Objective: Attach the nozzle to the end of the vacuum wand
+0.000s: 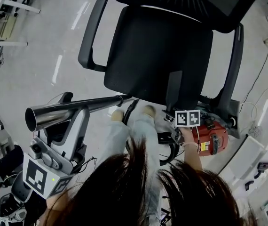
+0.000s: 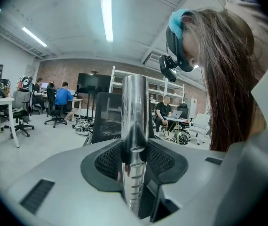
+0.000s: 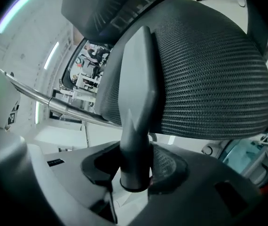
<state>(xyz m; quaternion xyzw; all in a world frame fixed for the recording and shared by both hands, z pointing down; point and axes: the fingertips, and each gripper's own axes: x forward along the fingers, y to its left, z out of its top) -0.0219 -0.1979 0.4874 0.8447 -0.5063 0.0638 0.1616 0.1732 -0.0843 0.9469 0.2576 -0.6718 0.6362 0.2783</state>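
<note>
Left gripper view, left hand-held gripper [image 2: 134,166] clamps vacuum wand [image 2: 135,112], only right gripper view shows nozzle [image 3: 136,98] clamped.

Pale trousers [image 1: 119,136], grey hand-held gripper [image 1: 75,109]

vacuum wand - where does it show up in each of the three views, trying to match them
Head view: the vacuum wand lies across the lower left, with its open end toward the left edge.
Left gripper view: dead centre, running straight up the picture.
Right gripper view: a thin chrome bar slanting across the left, behind the nozzle.
Shared landmark: the black office chair.
</note>
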